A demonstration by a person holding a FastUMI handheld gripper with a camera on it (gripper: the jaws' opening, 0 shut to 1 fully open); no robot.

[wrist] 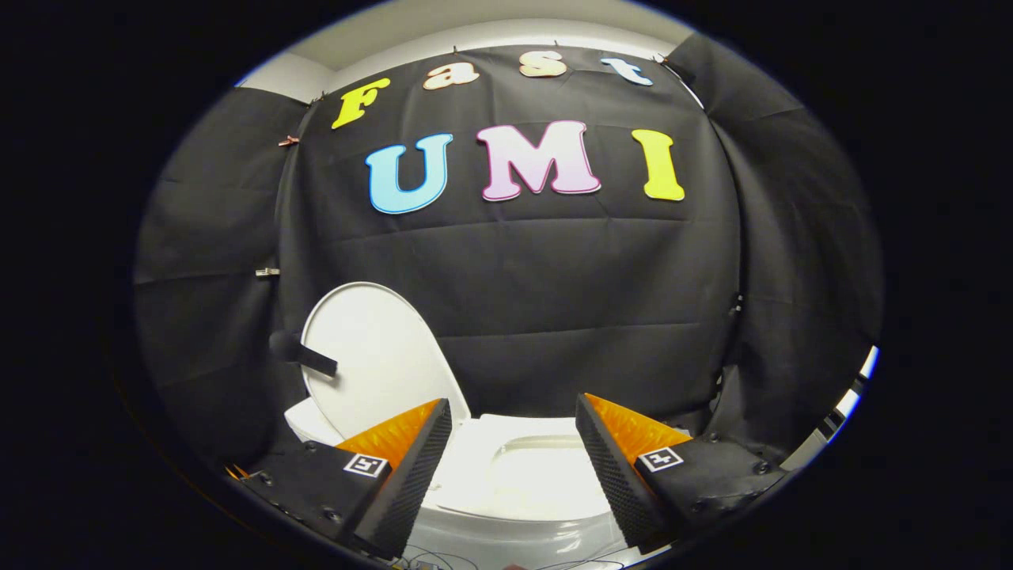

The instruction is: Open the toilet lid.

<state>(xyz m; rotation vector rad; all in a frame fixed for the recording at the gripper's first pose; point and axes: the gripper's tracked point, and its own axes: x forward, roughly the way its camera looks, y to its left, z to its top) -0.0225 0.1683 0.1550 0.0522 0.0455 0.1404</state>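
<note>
- Beyond the fingers, the toilet lid (372,360) stands raised, a dark strap on its edge.
- Gripper (513,419) fingers spread wide, empty, hiding parts of the toilet bowl (522,475).

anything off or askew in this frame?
One oddity: a dark strap is stuck across the raised toilet lid, near its outer edge. The lid stands upright beyond the gripper, whose fingers are open and hold nothing. The seat is down. No spill or damage visible.
</note>
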